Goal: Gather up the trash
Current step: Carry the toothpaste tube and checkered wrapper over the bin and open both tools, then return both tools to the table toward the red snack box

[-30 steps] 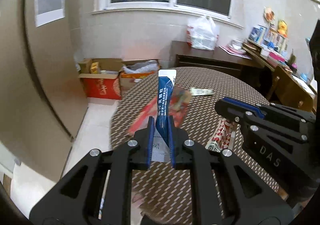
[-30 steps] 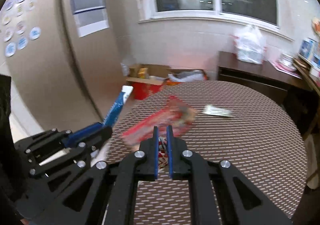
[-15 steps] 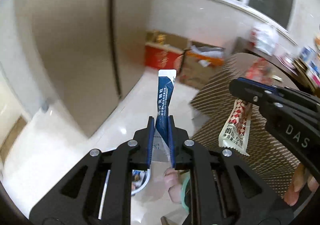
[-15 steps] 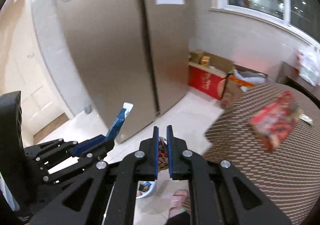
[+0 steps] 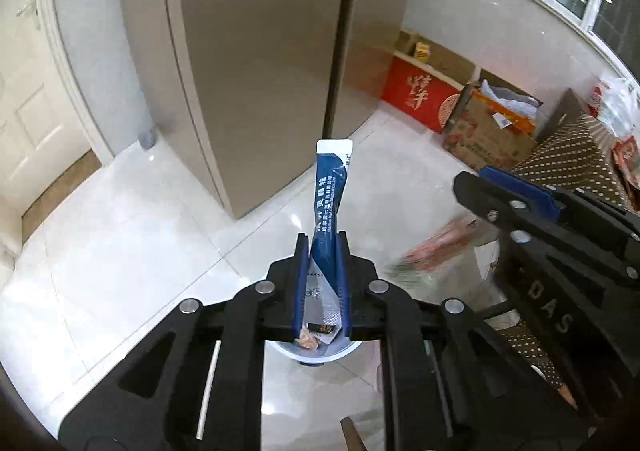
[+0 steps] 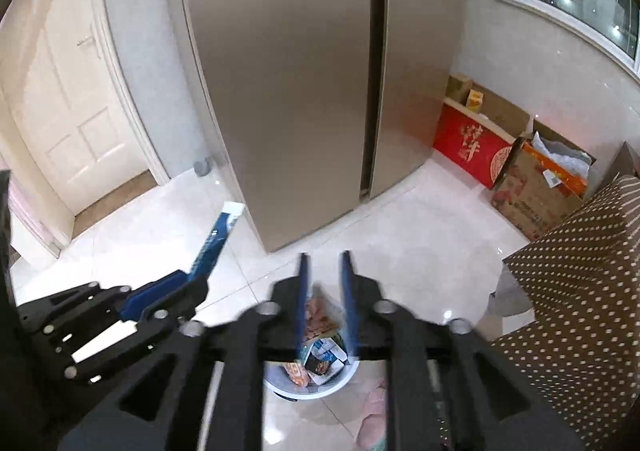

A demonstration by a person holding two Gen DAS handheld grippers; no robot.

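A tall blue sachet [image 5: 330, 203] stands upright in my left gripper [image 5: 322, 241], which is shut on its lower part. Under that gripper sits a white bin [image 5: 320, 357] on the floor. My right gripper [image 6: 325, 261] hangs over the same bin [image 6: 320, 393], its jaws opening. A red-and-white wrapper [image 5: 434, 249] is a blur below the right gripper [image 5: 476, 187], free of its pads. In the right wrist view this wrapper [image 6: 318, 313] shows between the parted fingers, above the trash in the bin. The left gripper [image 6: 196, 277] and the sachet [image 6: 218, 237] appear at the left there.
A tall beige fridge [image 5: 260, 51] stands behind the bin. Open cardboard boxes [image 5: 424, 99] [image 5: 488, 135] line the wall on the right. The table with its dotted brown cloth [image 6: 580, 271] is close on the right. A white door [image 6: 68, 111] is at the left.
Both grippers swung away from the table, leftward and down, to above the bin. The right jaws parted and the red-and-white wrapper left them. The left still grips the sachet.
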